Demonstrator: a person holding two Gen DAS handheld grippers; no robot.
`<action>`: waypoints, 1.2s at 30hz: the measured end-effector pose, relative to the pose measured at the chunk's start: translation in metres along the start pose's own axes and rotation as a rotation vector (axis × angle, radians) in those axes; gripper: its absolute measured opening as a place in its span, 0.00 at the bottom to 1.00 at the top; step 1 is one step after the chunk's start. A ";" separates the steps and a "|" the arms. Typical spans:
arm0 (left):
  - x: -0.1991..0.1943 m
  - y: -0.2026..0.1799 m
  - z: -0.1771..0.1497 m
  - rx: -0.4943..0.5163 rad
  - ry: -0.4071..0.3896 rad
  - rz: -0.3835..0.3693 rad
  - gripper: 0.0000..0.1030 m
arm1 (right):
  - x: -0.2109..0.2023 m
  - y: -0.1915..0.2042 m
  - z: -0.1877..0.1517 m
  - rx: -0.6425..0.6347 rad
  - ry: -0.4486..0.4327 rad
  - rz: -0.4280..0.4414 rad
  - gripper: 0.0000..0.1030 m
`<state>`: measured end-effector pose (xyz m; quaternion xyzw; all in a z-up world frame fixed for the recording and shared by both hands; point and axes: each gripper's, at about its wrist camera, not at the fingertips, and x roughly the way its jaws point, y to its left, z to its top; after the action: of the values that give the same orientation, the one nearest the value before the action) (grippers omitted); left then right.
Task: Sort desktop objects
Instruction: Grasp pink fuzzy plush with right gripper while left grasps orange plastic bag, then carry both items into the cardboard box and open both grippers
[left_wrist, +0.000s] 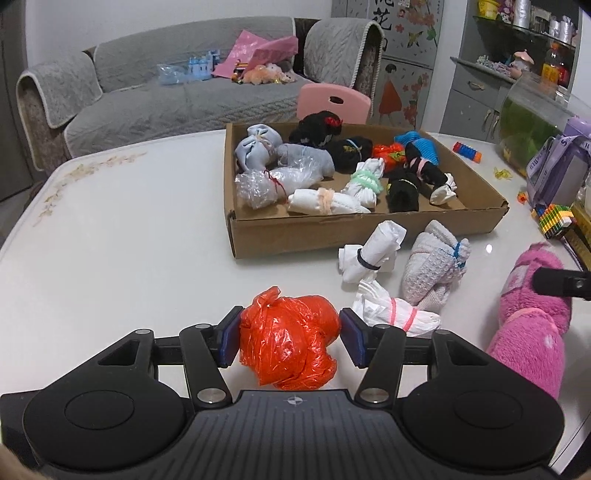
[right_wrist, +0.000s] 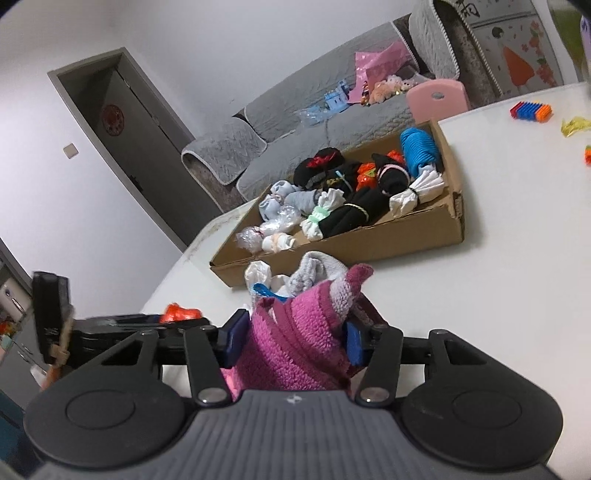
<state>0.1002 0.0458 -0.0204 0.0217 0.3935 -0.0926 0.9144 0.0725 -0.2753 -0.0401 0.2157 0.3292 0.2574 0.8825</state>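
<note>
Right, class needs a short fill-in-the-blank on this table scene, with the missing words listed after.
1. The left tongs grip a crumpled ____ plastic bag.
2. The right tongs grip a fluffy ____ bundle.
3. Most tied bundles lie inside the shallow ____ box.
4. Three ____ bundles lie on the table in front of the box.

Missing words: orange; pink; cardboard; white

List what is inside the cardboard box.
The cardboard box holds tied bundles: black socks, white rolls, grey-blue cloth, clear plastic bag, an orange bag, a blue roll. Anything beneath them is hidden.
</note>
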 end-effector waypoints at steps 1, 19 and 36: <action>0.001 0.000 0.000 -0.005 0.005 0.000 0.60 | 0.003 -0.002 -0.001 0.004 0.009 -0.010 0.46; -0.022 -0.002 0.009 -0.002 -0.035 -0.006 0.60 | -0.015 0.003 0.007 -0.004 -0.007 -0.016 0.30; -0.025 -0.005 0.010 0.002 -0.042 -0.016 0.60 | -0.005 -0.016 0.009 0.010 0.026 -0.074 0.47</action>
<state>0.0901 0.0435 0.0048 0.0174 0.3742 -0.1009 0.9217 0.0803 -0.2927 -0.0401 0.2045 0.3496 0.2259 0.8860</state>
